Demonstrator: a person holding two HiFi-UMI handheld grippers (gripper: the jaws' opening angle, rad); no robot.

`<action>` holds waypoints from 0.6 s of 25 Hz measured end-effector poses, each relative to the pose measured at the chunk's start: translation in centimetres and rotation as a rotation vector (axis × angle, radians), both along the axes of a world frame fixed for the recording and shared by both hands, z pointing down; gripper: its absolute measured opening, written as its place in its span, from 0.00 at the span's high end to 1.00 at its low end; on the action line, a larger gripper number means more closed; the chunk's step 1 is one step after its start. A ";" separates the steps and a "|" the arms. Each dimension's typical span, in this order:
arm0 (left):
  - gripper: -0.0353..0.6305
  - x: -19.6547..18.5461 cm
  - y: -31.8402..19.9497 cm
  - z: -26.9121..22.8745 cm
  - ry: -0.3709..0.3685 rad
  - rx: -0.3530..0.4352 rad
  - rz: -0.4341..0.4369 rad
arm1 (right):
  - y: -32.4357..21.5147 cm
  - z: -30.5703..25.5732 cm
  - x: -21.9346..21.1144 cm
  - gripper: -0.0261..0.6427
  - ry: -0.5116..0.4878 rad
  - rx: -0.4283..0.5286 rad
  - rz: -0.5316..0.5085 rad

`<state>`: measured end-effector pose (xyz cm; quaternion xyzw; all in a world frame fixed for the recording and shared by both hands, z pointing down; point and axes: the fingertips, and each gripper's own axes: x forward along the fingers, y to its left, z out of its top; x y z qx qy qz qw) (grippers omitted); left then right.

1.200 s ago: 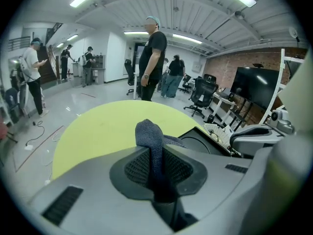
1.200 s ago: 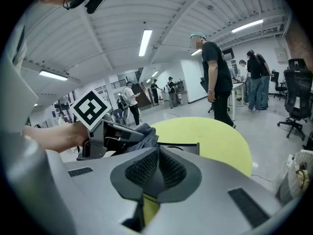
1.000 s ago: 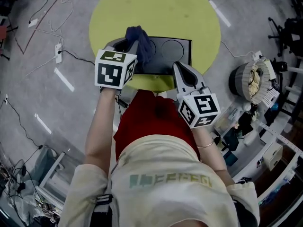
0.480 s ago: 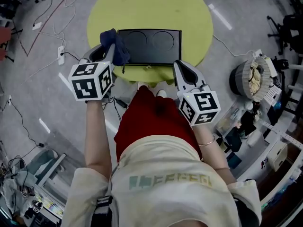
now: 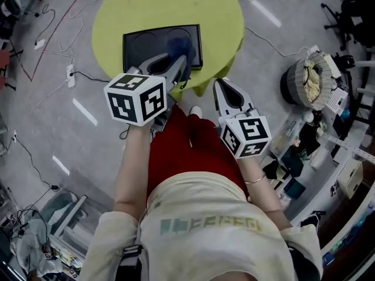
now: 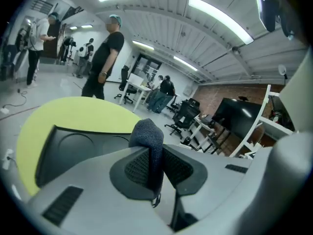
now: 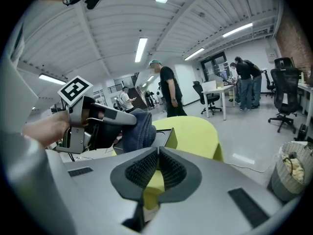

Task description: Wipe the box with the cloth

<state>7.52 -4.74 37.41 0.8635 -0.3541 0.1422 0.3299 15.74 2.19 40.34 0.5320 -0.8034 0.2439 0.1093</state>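
A black box (image 5: 146,44) with two round recesses lies on the round yellow-green table (image 5: 217,16). My left gripper (image 5: 174,63) is shut on a dark blue cloth (image 5: 179,50), which hangs over the box's right part. In the left gripper view the cloth (image 6: 149,141) is pinched between the jaws, with the box (image 6: 68,148) below and to the left. My right gripper (image 5: 226,92) is shut on nothing, held off the table's near right edge. In the right gripper view the cloth (image 7: 138,129) and box (image 7: 164,137) show ahead of it.
A round basket (image 5: 309,91) with pale stuff stands on the floor at the right. Cables and a power strip (image 5: 71,70) lie on the floor at the left. Shelving and clutter (image 5: 328,157) fill the right side. People stand far off in the room (image 6: 103,53).
My left gripper has swung from the box's left edge rightward, carrying the cloth over the box's right part. The head view has shifted, so table and box sit further left. The right gripper has stayed put.
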 end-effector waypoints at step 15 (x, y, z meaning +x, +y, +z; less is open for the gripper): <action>0.85 -2.2 -2.2 6.2 -0.170 -0.052 0.093 | -3.7 1.8 -4.6 0.90 0.023 -0.061 -0.013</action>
